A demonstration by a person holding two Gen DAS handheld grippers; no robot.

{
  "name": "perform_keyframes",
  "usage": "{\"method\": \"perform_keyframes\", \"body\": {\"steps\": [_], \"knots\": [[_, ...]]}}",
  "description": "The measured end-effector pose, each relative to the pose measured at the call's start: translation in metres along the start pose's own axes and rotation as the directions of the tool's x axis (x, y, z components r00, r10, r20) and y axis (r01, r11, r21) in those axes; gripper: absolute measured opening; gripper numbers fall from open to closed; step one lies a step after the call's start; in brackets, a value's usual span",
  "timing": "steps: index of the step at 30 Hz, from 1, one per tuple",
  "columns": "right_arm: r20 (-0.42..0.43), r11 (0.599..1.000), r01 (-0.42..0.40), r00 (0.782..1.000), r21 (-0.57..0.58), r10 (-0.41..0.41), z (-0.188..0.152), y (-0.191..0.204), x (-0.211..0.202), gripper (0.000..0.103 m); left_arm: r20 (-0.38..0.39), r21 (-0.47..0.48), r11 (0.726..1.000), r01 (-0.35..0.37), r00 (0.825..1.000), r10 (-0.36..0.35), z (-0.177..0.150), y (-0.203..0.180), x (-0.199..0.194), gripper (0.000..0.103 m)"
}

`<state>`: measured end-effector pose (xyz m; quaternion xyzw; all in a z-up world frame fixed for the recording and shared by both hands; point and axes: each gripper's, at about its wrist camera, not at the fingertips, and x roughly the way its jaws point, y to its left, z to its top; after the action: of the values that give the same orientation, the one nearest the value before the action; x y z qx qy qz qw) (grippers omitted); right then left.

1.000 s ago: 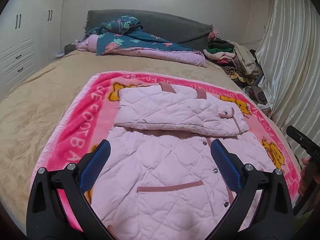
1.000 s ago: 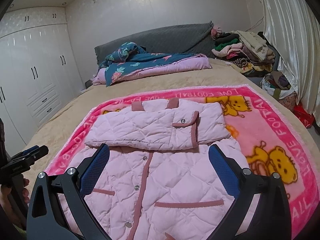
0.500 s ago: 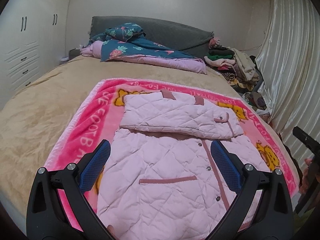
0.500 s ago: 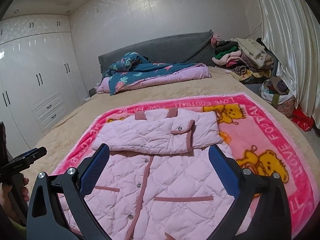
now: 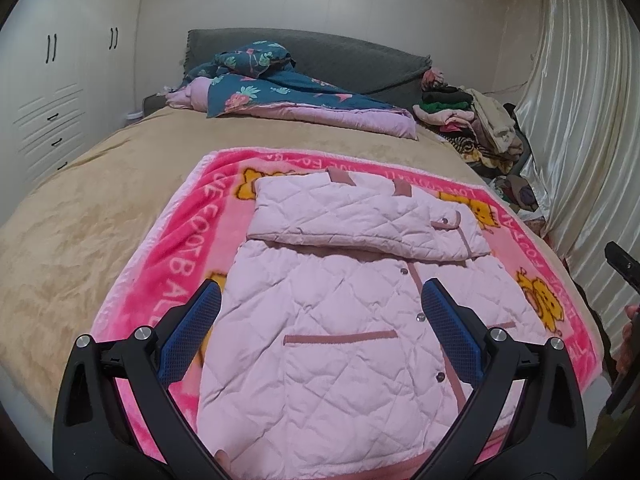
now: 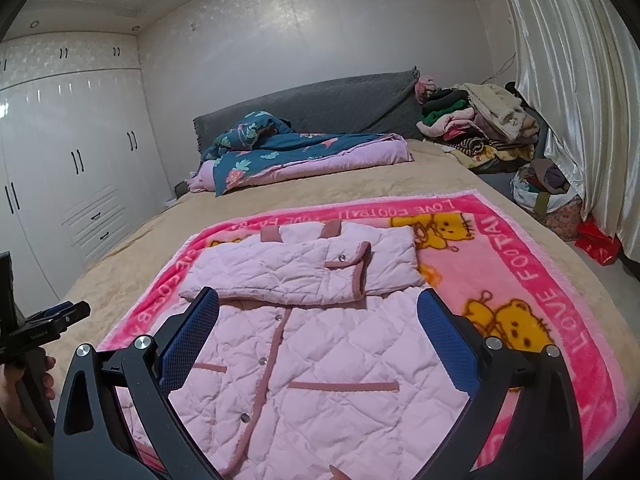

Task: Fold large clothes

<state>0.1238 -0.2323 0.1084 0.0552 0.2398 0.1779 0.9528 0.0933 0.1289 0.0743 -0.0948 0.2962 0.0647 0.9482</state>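
A pale pink quilted jacket [image 5: 340,320] lies flat on a bright pink bear-print blanket [image 5: 172,264] on the bed; its sleeves are folded across the chest as a band [image 5: 360,220]. It also shows in the right wrist view [image 6: 312,364], on the same blanket [image 6: 532,292]. My left gripper [image 5: 320,304] is open and empty, held above the jacket's lower half. My right gripper [image 6: 318,308] is open and empty, above the jacket's middle. Each gripper shows at the edge of the other's view, the right [image 5: 624,264] and the left [image 6: 44,320].
The bed has a tan cover [image 5: 80,208]. A folded blue floral quilt [image 5: 288,96] lies by the grey headboard [image 6: 320,100]. A pile of clothes [image 6: 480,120] sits at the far right, bags [image 6: 548,188] and a curtain [image 6: 580,100] beside it. White wardrobes [image 6: 72,160] stand left.
Both grippers have pulled back and risen from the jacket, so more of the bed and room shows. The jacket has not moved. Both stay open.
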Motion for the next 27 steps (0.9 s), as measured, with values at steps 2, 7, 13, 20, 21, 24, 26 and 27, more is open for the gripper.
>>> {"method": "perform_keyframes", "body": {"steps": [2,7,13,20,21,24,26,27], "knots": [[-0.003,1.000,0.005,1.000,0.001,-0.005,-0.003,-0.003,-0.002,0.099,-0.006,0.005,1.000,-0.009,1.000,0.009,-0.003,0.000,0.000,0.094],[-0.020,1.000,0.023,1.000,0.000,-0.023,-0.011,-0.013,-0.007,0.099,-0.014,0.014,1.000,-0.020,1.000,0.021,-0.012,0.001,-0.002,0.094],[-0.036,0.999,0.051,0.998,0.002,-0.051,-0.020,-0.025,-0.013,0.099,-0.034,0.030,0.999,-0.037,0.999,0.038,-0.029,0.002,-0.003,0.094],[-0.055,0.997,0.072,0.996,0.015,-0.071,-0.030,-0.038,-0.017,0.099,-0.051,0.033,0.998,-0.045,0.998,0.047,-0.041,0.004,-0.003,0.094],[-0.057,0.997,0.073,0.996,0.017,-0.072,-0.031,-0.039,-0.017,0.099,-0.053,0.034,0.998,-0.048,0.997,0.050,-0.043,0.005,-0.003,0.094],[-0.060,0.997,0.074,0.996,0.020,-0.073,-0.033,-0.041,-0.018,0.099,-0.060,0.039,0.998,-0.053,0.997,0.055,-0.047,0.005,-0.003,0.094],[-0.062,0.997,0.076,0.995,0.019,-0.075,-0.034,-0.041,-0.019,0.099,-0.067,0.043,0.997,-0.059,0.996,0.061,-0.051,0.006,-0.002,0.094],[-0.063,0.997,0.076,0.995,0.019,-0.075,-0.035,-0.043,-0.020,0.099,-0.070,0.043,0.997,-0.060,0.996,0.063,-0.053,0.007,-0.002,0.094]]}}
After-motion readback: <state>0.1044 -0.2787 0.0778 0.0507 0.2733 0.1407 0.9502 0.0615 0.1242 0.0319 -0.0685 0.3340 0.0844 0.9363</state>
